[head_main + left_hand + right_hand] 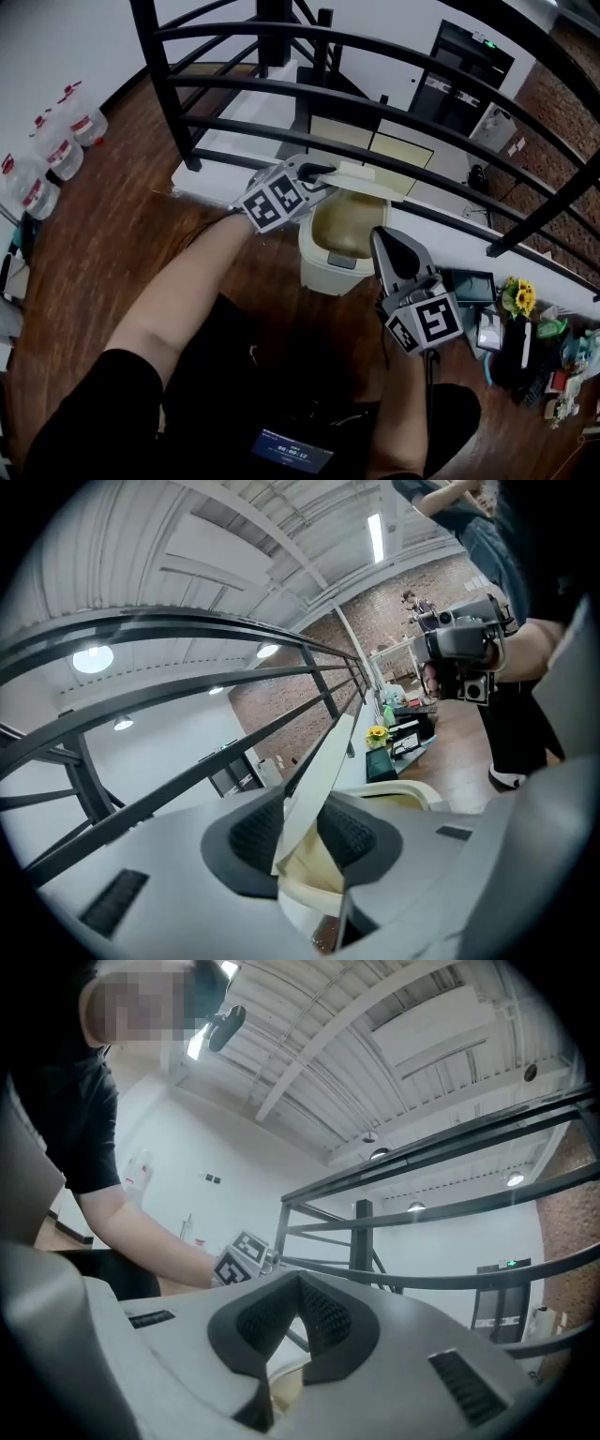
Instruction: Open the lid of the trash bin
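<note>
Two grippers are in play, one per hand, with one trash bin between them. Nearest of all, one small lit screen (292, 450) sits low at the person's lap. Just beyond it is the right gripper (379, 236), its marker cube close to the body and its nose level with the bin's right rim. In the right gripper view its fingers (267, 1321) are pressed together at the tips, with nothing between them. A sliver of cream bin shows below them. Now the trash bin (326, 272) itself: cream, standing on the wood floor (112, 244) hard against the foot of the black railing (375, 52). It stands wide open, and its inside reads tan. Whether that is a liner or bare wall I cannot tell, and no contents can be made out. The left gripper (323, 173) reaches in from the left to the bin's far rim. There the one lid (375, 180) is tipped up and back against the rails. In the left gripper view that thin cream lid stands edge-on between the spread pads (255, 832). It lies close along the left pad, with a gap to the right one, so nothing is pinched. Farther off, at least four clear water bottles (66, 155) cluster by the left wall. One bunch of sunflowers (518, 296) sits among clutter at far right.
</note>
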Motion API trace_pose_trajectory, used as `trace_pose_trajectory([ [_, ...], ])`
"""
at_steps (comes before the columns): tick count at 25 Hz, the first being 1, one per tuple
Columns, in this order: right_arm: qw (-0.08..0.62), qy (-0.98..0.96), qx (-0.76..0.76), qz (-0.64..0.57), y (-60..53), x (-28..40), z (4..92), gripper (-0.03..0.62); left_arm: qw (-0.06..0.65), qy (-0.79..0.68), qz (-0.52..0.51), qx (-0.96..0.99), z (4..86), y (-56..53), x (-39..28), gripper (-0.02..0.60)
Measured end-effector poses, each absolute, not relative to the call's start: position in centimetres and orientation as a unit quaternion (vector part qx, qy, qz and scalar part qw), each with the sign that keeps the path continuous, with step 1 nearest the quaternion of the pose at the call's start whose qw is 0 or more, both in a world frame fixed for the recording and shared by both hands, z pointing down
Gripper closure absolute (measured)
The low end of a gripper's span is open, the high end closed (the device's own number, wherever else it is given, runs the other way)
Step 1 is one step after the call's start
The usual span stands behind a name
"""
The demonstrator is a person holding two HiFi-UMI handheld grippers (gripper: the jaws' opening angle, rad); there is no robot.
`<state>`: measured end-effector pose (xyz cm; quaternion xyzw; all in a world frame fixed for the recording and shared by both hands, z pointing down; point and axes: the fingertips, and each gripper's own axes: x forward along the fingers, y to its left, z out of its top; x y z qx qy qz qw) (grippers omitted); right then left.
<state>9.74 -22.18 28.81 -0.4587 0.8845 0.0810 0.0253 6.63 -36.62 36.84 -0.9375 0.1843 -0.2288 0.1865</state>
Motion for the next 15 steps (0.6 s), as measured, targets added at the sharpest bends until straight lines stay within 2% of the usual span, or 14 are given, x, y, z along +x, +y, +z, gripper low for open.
trace_pose_trajectory([
  [5, 0.045, 0.882, -0.465, 0.055, -21.0, 10.1, 29.2, 0.592, 0.193, 0.165, -0.25, -0.934, 38.2, -35.0, 6.4, 0.446],
  [10, 0.052, 0.879, -0.473, 0.044, -20.3, 10.5, 29.5, 0.592, 0.232, 0.124, -0.302, -0.916, 40.3, -33.1, 5.5, 0.439],
  [15, 0.049, 0.878, -0.475, 0.041, -19.9, 10.8, 29.9, 0.592, 0.226, 0.07, -0.326, -0.916, 42.6, -31.3, 4.8, 0.403],
])
